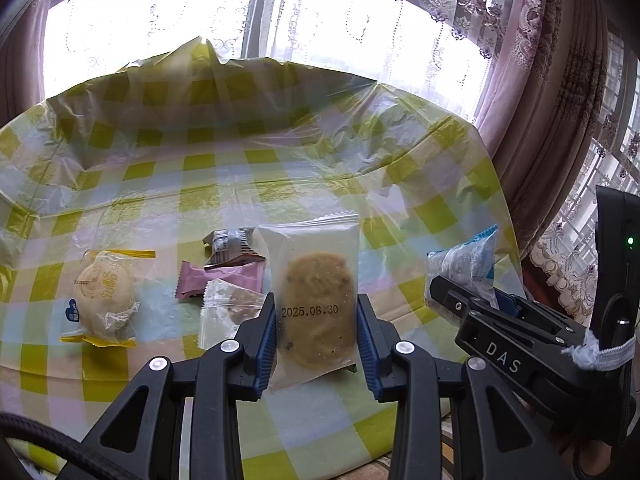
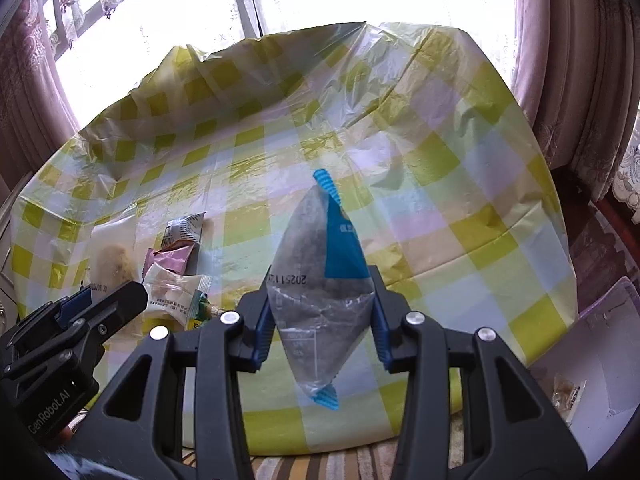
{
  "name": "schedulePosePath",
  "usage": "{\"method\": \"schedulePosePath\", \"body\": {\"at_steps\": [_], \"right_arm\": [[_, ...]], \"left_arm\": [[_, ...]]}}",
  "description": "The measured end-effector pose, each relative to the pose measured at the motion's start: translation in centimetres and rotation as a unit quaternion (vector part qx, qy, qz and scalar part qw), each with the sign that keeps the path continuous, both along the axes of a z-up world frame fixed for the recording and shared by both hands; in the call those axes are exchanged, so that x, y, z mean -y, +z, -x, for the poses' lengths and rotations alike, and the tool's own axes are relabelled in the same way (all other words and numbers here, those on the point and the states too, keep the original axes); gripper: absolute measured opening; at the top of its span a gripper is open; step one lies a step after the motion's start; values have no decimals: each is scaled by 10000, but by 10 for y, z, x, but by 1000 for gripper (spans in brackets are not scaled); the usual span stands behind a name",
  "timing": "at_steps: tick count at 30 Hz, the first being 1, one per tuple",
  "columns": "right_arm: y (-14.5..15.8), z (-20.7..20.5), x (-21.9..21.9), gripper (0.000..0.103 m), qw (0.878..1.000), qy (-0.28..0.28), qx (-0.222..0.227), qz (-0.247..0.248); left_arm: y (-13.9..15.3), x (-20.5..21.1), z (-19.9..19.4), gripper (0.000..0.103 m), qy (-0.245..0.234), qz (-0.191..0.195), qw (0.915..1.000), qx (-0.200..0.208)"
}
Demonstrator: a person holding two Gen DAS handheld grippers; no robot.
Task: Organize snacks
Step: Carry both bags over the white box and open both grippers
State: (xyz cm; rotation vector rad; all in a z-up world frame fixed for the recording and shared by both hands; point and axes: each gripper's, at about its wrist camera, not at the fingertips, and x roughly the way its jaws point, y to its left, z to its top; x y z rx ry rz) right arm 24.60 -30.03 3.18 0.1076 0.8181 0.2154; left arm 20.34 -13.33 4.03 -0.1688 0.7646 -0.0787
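While my left gripper (image 1: 316,332) pinches the cookie packet (image 1: 316,300) above the checked tablecloth (image 1: 224,184), its slick film could slide out. From the right wrist, my right gripper (image 2: 320,320) squeezes the blue-and-clear snack pouch (image 2: 320,280) aloft; puffy, it might twist free.

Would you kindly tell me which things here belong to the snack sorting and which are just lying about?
Part of the job:
- cookie packet in the left claw
- blue-and-clear packet in the right claw
- round pastry
- pink packet
- small clear packet
- grey-white packet

Just lying about:
- checked tablecloth
- curtains
- white box
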Motion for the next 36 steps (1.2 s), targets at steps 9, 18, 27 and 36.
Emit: {"method": "schedulePosePath", "body": {"at_steps": [9,18,27,36], "right_arm": [[6,12,60,45,9992,-386,-65,-66],[4,31,150,45,9941,-1070,-151,71],[1,41,235,45,9830,-1815,-249,133],[-2,41,287,45,9736,-2255,-330,155]], "left_arm": [[6,54,-3,38,-570,-57,9983,-62],[7,125,-9,38,-1391,-27,9901,-208],[2,194,-13,38,-2172,-86,9753,-387],[-9,260,-15,38,-3019,-11,9517,-549]]}}
